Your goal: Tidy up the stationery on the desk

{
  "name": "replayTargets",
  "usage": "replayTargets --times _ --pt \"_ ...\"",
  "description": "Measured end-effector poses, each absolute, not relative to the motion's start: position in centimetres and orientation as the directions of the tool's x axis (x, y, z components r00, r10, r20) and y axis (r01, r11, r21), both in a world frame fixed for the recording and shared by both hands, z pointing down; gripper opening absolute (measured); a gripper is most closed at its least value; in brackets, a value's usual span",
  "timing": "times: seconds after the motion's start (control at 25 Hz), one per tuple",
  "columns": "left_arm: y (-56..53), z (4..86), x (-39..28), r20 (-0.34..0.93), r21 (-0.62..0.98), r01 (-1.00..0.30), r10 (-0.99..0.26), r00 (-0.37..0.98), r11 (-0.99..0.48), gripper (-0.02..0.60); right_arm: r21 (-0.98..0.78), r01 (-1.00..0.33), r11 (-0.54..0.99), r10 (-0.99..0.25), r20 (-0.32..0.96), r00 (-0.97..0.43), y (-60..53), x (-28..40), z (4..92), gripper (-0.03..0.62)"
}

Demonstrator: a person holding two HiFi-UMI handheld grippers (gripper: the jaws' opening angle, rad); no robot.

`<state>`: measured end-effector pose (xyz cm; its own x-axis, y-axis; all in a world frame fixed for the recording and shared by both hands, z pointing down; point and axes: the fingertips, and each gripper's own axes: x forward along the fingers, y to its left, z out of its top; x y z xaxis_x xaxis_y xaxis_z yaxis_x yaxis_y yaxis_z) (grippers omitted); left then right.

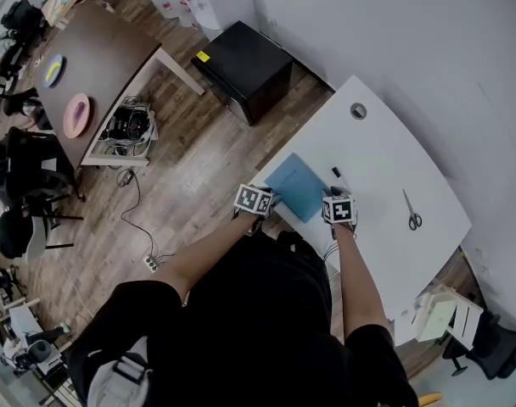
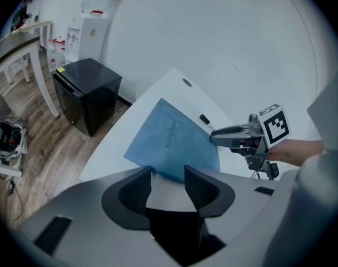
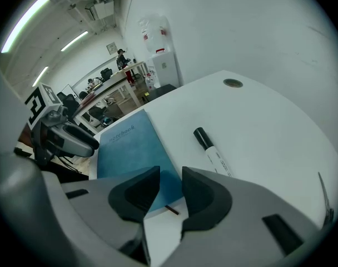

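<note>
A blue notebook [image 1: 296, 185] lies near the front edge of the white desk [image 1: 385, 155]. A black-capped marker [image 1: 337, 174] rests just right of it, and scissors [image 1: 412, 214] lie farther right. My left gripper [image 1: 266, 200] hovers at the notebook's near left corner, my right gripper [image 1: 336, 197] at its near right corner. In the left gripper view the open jaws [image 2: 168, 178] frame the notebook's [image 2: 172, 141] near edge without gripping it. The right gripper's jaws [image 3: 169, 189] stand open over the notebook's [image 3: 127, 149] corner, with the marker [image 3: 210, 149] beside them.
A round cable hole [image 1: 358, 110] sits at the desk's far end. A black cabinet [image 1: 245, 68] stands on the wood floor to the left, beyond it a brown table [image 1: 97, 83] with cables underneath. White boxes [image 1: 436, 312] stand off the desk's right end.
</note>
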<state>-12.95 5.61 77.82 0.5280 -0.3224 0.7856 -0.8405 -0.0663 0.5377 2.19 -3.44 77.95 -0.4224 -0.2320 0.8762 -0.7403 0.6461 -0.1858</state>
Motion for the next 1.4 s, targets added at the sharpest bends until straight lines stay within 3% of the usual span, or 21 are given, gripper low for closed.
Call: replayTargets --times 0.52,0.96,1.4 --pt "1.6 77.9 -14.1 0.782 0.529 -0.833 -0.287 0.553 -0.164 0.179 -0.264 -0.840 0.473 -0.236 0.881 -0.410 1.7 2.7 78.4 0.123" --pt "-3.6 78.1 -13.9 0.772 0.500 -0.762 -0.186 0.608 -0.412 0.184 -0.328 -0.906 0.269 -0.268 0.878 -0.397 6.1 -0.9 78.6 0.120" --pt "-6.7 77.6 -13.7 0.722 0.544 -0.675 -0.132 0.679 -0.499 0.184 -0.349 -0.926 0.145 -0.324 0.867 -0.378 7.4 -5.8 78.9 0.121"
